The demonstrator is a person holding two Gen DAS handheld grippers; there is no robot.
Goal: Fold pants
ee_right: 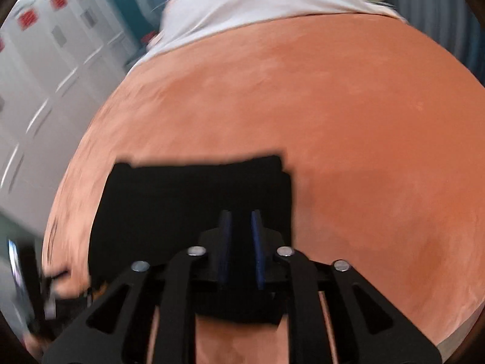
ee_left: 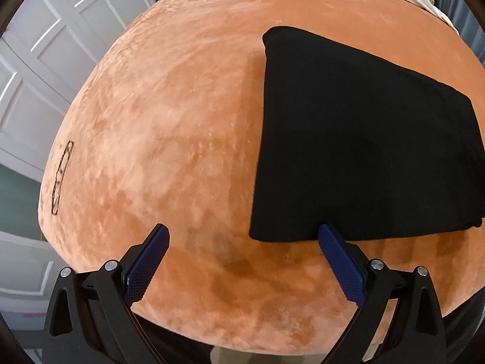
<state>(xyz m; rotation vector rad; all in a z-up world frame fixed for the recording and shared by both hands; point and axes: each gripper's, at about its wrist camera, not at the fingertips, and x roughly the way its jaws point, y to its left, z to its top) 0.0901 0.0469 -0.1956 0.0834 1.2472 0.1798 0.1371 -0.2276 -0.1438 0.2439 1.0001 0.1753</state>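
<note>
Right gripper (ee_right: 241, 230) pinches the black folded pants (ee_right: 194, 200) on plush orange blanket (ee_right: 363, 121).

The pants (ee_left: 357, 139) lie folded on the bed (ee_left: 169, 121), right of the left claw (ee_left: 242, 242); a sheet (ee_right: 257, 3) lies behind.

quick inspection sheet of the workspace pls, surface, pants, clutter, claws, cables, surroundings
surface: orange blanket over the bed, white sheet at the far end
job's things: black pants folded into a flat rectangle
clutter: nothing seen
grippers: left claw open, one pad at the pants' near edge; right claw fingers close together over the pants, view blurred, grip unclear
cables: nothing seen
surroundings: white panelled doors
</note>
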